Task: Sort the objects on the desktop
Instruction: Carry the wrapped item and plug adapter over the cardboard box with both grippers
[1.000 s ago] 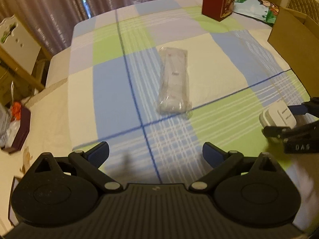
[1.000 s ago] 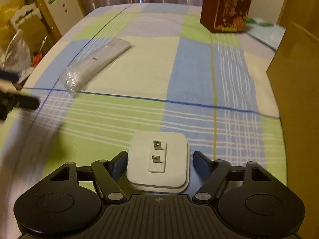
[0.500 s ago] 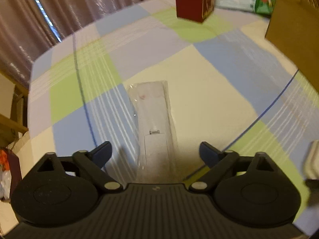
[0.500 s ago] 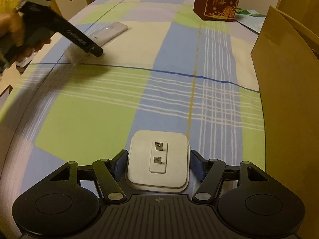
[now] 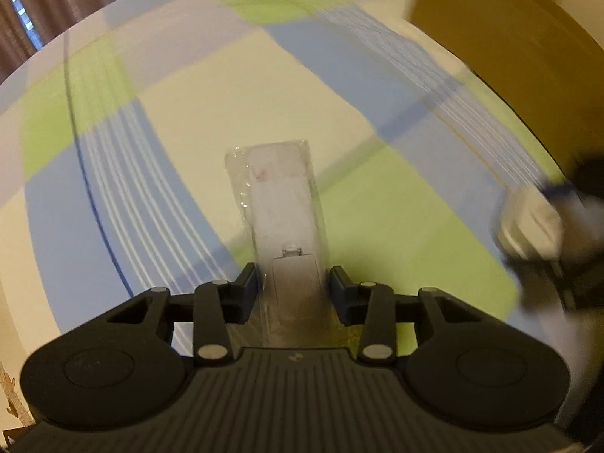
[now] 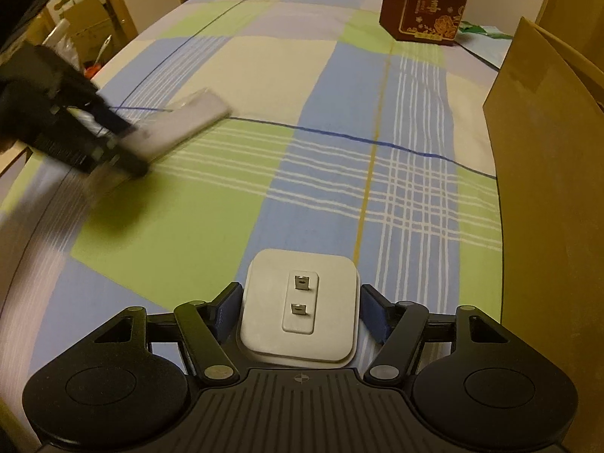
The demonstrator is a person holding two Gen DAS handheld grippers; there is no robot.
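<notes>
A white remote in a clear plastic bag [image 5: 281, 204] lies lengthwise between the fingers of my left gripper [image 5: 295, 287]. The jaws are closing, and both blue pads touch the bag's sides at its near end. In the right wrist view the same remote [image 6: 188, 120] shows blurred, tilted off the cloth, with the left gripper [image 6: 124, 151] on its near end. My right gripper [image 6: 300, 315] is shut on a white square plug charger [image 6: 300, 302], prongs facing the camera, held above the checked tablecloth [image 6: 339, 75]. That charger [image 5: 532, 226] appears blurred at the right of the left wrist view.
A dark red box with gold lettering [image 6: 426, 0] stands at the table's far side. A tall cardboard box [image 6: 547, 188] lines the right edge. White chairs and clutter [image 6: 94, 19] sit beyond the left edge.
My left gripper came down over the bagged remote and its jaws closed from wide onto it. The remote has shifted and tilted with it. The right gripper holds the charger nearly still.
</notes>
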